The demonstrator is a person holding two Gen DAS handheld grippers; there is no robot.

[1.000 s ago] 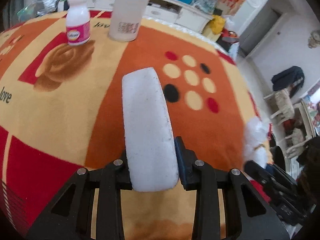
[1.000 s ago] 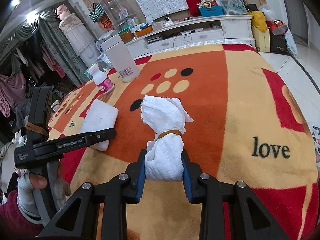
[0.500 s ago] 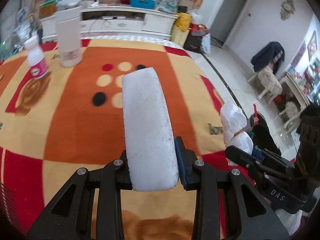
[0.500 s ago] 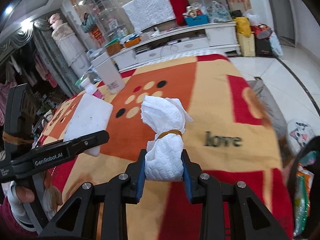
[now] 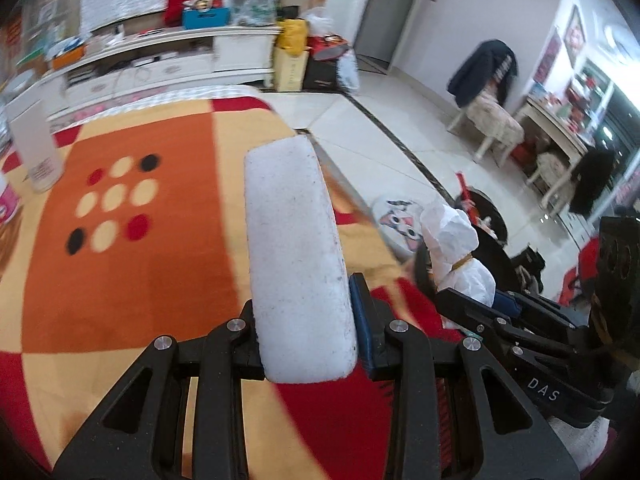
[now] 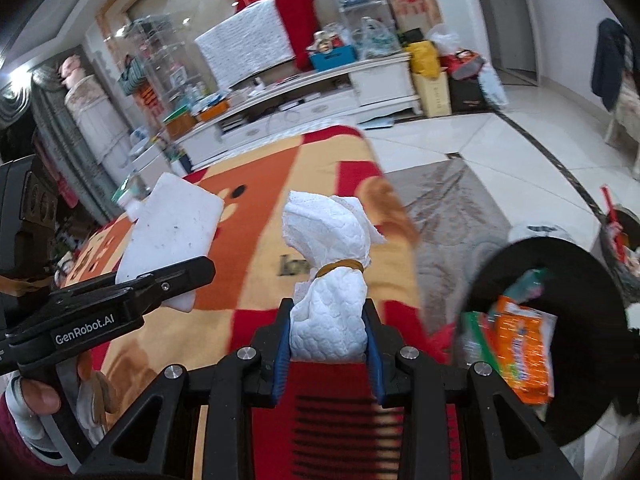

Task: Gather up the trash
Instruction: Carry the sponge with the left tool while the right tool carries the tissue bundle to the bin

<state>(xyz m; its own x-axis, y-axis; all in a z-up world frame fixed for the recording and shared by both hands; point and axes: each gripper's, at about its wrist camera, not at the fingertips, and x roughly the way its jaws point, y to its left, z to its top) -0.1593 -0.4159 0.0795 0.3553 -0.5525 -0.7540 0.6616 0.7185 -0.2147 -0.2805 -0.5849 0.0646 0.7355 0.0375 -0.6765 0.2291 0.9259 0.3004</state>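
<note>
My left gripper (image 5: pixel 308 344) is shut on a white foam block (image 5: pixel 294 256) and holds it above the table's right edge. It also shows in the right wrist view (image 6: pixel 172 232). My right gripper (image 6: pixel 328 344) is shut on a white tissue bundle (image 6: pixel 332 272) tied with a brown band. The bundle also shows in the left wrist view (image 5: pixel 456 252). A black trash bin (image 6: pixel 580 360) with orange and green wrappers inside stands on the floor at the lower right, just right of the right gripper.
The table has an orange, red and yellow cloth (image 5: pixel 140 264). A tall white container (image 5: pixel 36 148) and a pink-labelled bottle (image 5: pixel 6 204) stand at its far left. White tiled floor (image 5: pixel 380 132), a grey mat (image 6: pixel 448 208), chairs and a TV cabinet lie beyond.
Both grippers have swung right with their loads, from over the table toward its right edge. The black trash bin has come into the right wrist view.
</note>
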